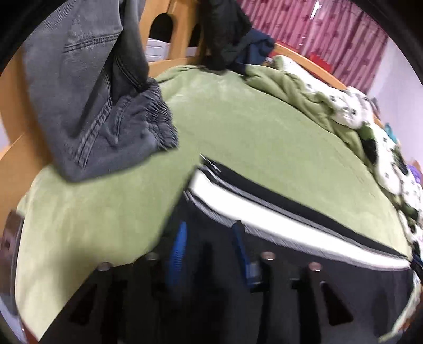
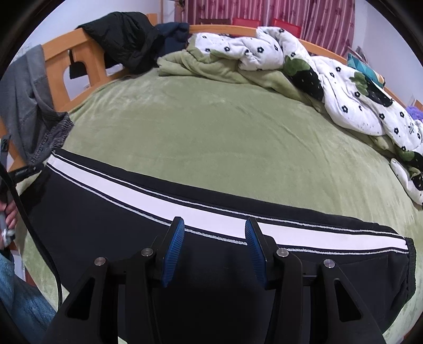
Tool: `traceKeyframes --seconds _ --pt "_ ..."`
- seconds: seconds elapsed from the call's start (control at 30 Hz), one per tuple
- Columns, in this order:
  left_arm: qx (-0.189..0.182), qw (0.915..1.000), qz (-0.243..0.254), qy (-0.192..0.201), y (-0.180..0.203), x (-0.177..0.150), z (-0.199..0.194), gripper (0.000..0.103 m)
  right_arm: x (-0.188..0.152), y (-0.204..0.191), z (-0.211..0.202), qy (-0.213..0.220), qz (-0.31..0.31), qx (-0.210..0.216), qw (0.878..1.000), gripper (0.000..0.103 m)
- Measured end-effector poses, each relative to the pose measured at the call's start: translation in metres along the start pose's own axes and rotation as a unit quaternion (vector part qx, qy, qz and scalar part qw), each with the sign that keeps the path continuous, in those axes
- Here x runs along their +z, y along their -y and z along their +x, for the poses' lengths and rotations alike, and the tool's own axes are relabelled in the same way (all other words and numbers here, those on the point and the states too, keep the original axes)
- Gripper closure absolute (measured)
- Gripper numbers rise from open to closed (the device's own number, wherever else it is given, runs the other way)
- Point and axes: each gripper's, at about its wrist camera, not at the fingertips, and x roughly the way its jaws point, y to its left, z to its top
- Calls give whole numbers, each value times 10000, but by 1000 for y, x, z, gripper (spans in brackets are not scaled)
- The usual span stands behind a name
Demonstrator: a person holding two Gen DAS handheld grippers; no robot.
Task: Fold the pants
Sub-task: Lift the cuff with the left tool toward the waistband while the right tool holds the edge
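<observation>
bed: green cover, quilt bunched along far side | pants: black with white side stripe, lying flat across near edge of bed | grey jeans: draped over footboard | right gripper: spread above stripe, nothing pinched | left gripper: blurred, spread over pants, nothing between jaws

A wide green fleece blanket covers the bed. Along its far edge lies a crumpled white quilt printed with small black flowers, with a bunched green fleece throw beside it. At the blanket's far left corner, a black padded jacket drapes over the orange wooden bed frame. Grey denim jeans hang over the frame at the blanket's left edge. Pink striped curtains hang beyond the blanket.
</observation>
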Motion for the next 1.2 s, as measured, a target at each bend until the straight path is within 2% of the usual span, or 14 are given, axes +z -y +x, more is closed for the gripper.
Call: traceKeyframes --seconds 0.03,0.13,0.27,0.33,0.37,0.53,0.63,0.77,0.9,0.97,1.03,1.07,1.13,1.2 --pt "-141 9999 -35 -8 2 -11 -10 53 0 -1 -1 15 -16 23 10000 56" --pt "-710 9968 -356 -57 5 -54 -34 52 -2 -3 -5 38 -45 53 10000 56" --pt "-1490 9844 -917 -207 6 -116 -50 52 -3 -5 -12 121 -47 102 9999 56" --pt "-1596 9797 -1180 -288 0 -136 -45 52 -3 -5 -16 172 -54 106 9998 56" --pt "-1495 9793 -1319 -338 -5 -143 -40 54 -4 -5 -18 213 -51 118 9997 56" --pt "-1545 9671 -2013 -167 -37 -141 -26 54 -3 -3 -25 312 0 141 9994 56" --pt "-1378 9667 -2158 -37 -47 -131 -23 54 -3 -1 -28 354 39 165 9992 56" --pt "-1014 9730 -2074 11 -56 -103 -6 54 -3 2 -29 346 100 159 9992 56" --pt "-479 9754 -2138 251 -66 -81 -2 54 -5 8 -35 350 239 193 9989 56" --pt "-286 9736 -2259 181 -72 -74 2 62 -9 14 -41 355 272 136 9989 56" --pt "117 9788 -2047 5 -64 -67 4 71 -17 22 -52 380 273 27 9989 56" --pt "343 9822 -1846 20 -58 -63 1 82 -21 26 -59 371 279 -52 9989 56" --pt "523 9885 -1417 110 -43 -55 -9 89 -36 40 -78 421 357 -201 9983 56" --pt "823 9920 -862 423 -11 -44 -29 90 -52 55 -95 470 505 -400 9968 56"
